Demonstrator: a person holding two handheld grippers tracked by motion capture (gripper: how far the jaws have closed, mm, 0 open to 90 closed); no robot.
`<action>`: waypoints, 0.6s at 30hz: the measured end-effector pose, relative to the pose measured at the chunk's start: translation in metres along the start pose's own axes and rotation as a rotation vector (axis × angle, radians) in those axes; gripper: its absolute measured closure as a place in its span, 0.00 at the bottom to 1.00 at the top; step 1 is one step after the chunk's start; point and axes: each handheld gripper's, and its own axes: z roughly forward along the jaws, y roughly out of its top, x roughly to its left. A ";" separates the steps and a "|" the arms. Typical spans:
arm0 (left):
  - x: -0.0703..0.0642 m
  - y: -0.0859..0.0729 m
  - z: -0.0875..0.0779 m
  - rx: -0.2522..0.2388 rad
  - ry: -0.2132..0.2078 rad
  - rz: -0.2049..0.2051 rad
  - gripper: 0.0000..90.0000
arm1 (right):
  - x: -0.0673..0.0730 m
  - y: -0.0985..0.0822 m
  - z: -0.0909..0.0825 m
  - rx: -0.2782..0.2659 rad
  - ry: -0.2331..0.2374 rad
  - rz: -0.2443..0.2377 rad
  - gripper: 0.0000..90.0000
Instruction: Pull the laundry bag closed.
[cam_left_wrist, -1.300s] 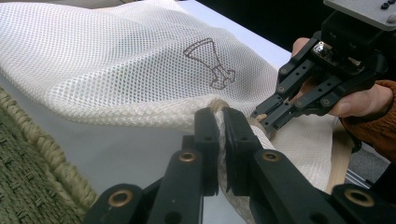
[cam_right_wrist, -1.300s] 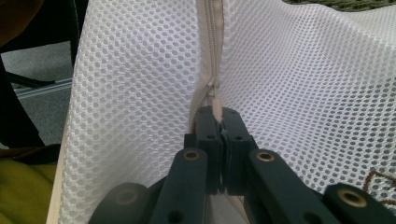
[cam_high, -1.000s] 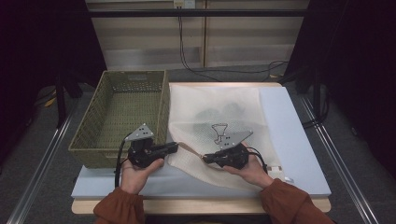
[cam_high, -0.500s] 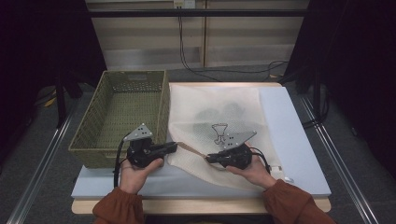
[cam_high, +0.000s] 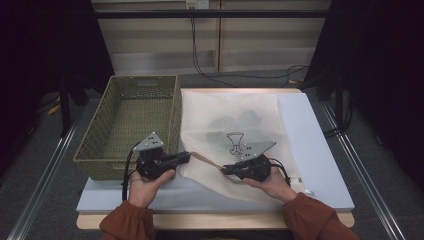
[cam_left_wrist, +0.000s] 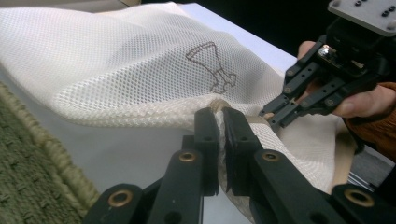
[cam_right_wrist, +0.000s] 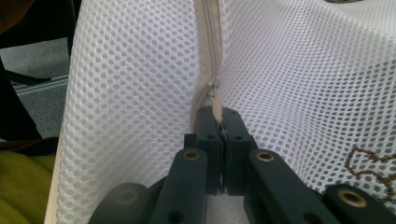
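Right tool (cam_right_wrist: 218, 122) is clamped on the zipper pull (cam_right_wrist: 215, 100) of the mesh bag (cam_high: 235, 125). Left tool (cam_left_wrist: 221, 128) is clamped on the bag's edge band (cam_left_wrist: 266, 135) at the zipper's end. The zipper line runs straight between them, left to right across the near desk (cam_high: 305, 135). The right hand (cam_high: 272, 182) is nearer the pull. The basket (cam_high: 127, 125) stands just left.

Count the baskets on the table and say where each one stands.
1. The green woven basket stands at the table's left, beside the white mesh bag. Nothing suggests another is hidden.
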 end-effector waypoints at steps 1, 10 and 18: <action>0.001 0.000 0.000 -0.001 -0.003 0.001 0.95 | -0.001 -0.001 -0.001 -0.004 0.003 0.006 0.98; 0.003 -0.001 -0.002 0.005 -0.005 -0.001 0.95 | 0.000 -0.004 -0.003 0.007 -0.005 0.006 0.98; 0.003 0.000 -0.002 -0.001 -0.005 -0.004 0.95 | 0.000 -0.005 -0.004 0.010 -0.008 0.004 0.98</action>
